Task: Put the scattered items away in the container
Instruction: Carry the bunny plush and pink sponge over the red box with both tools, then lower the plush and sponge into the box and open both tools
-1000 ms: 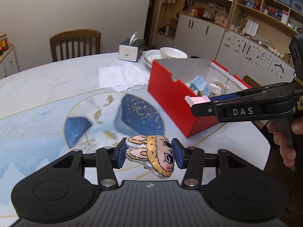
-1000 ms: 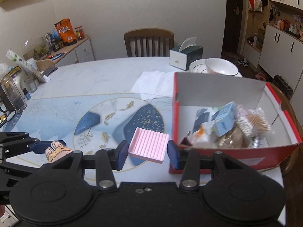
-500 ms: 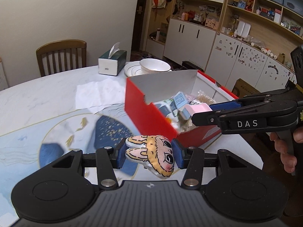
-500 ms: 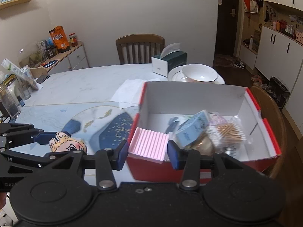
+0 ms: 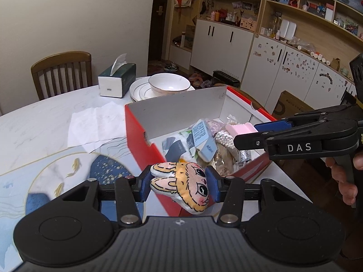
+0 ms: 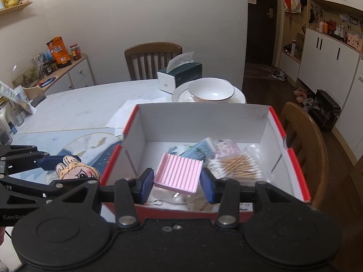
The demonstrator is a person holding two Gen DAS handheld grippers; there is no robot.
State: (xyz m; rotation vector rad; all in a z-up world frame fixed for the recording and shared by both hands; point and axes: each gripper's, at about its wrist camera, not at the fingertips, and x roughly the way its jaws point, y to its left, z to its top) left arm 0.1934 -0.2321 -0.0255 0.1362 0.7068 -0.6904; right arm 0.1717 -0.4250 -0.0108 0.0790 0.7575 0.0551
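The right claw (image 6: 177, 187) is clamped on a pink ribbed soap dish (image 6: 179, 173), held nearly flat and hanging over the open red box (image 6: 295, 174), probably so that letting go would drop it straight among the things already inside. The left claw (image 5: 178, 187) grips a small plush animal face (image 5: 181, 184) by its sides; the toy hangs over the box's near red wall, not yet above the white interior. Both items sit well up between the blue pads (a hold that looks secure enough for carrying).

Inside the box lie a bag of cotton swabs (image 6: 238, 165), a pale blue packet (image 6: 199, 150) and other small packets. The box rests on a marble-patterned counter (image 6: 90, 106) beside sheets of white paper (image 5: 95, 124), a tissue box (image 6: 180, 74) and a bowl (image 6: 211, 90) stacked on plates.

The right wrist view looks straight down into the box and shows the free floor space at its back; it also catches the left claw and toy from the side. The left wrist view shows the box's outer red side and a hand (image 5: 344, 181) on the right claw's handle, which the other view cannot see
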